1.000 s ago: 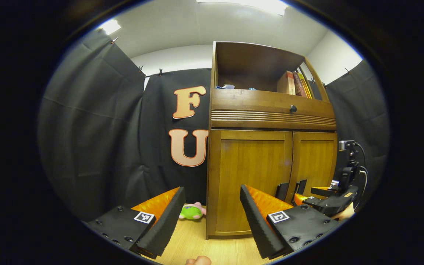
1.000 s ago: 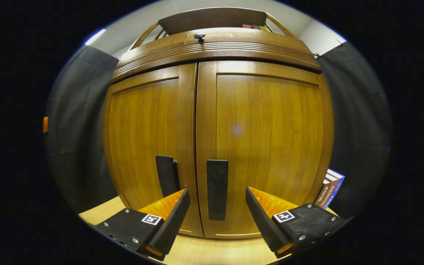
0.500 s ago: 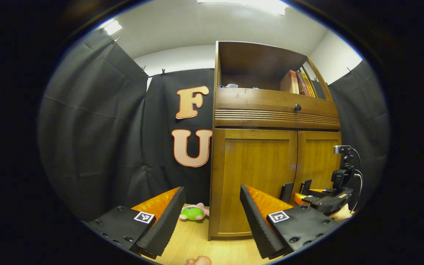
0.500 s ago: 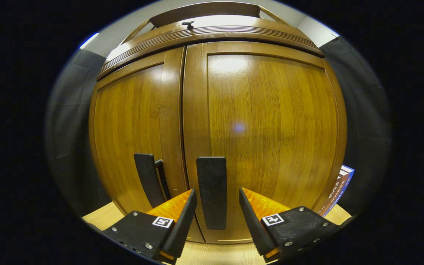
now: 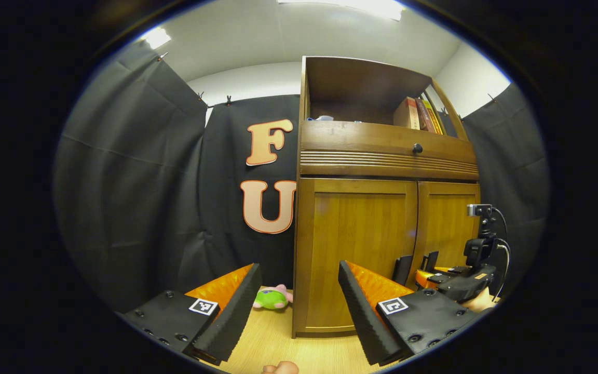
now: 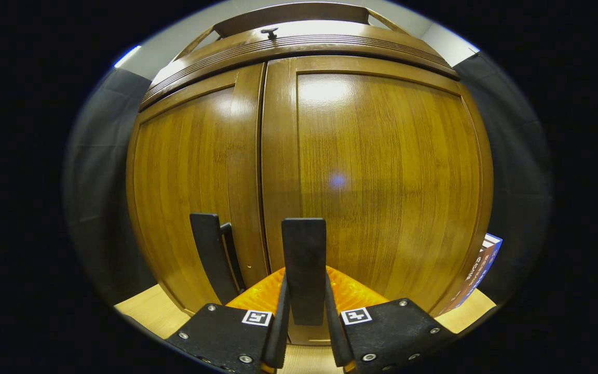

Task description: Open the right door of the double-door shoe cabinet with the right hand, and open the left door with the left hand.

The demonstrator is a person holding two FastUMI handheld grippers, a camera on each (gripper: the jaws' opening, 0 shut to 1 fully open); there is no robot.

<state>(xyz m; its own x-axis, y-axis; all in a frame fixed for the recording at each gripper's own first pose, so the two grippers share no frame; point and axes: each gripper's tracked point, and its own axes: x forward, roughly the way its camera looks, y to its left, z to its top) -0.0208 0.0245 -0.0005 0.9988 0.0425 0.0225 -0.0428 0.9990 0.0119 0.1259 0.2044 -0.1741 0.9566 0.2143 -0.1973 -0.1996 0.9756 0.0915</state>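
Here I face the brown wooden double-door shoe cabinet, standing on the pale wood floor; both doors are shut. My right tool is clamped on the right door's flat black vertical handle, both fingers pressing its sides. The left door's matching black handle stands just beside it, untouched. My left tool is spread wide, well apart from the cabinet. Upright books fill the top shelf; their spine writing is too small to read. A small green plush toy lies on the floor.
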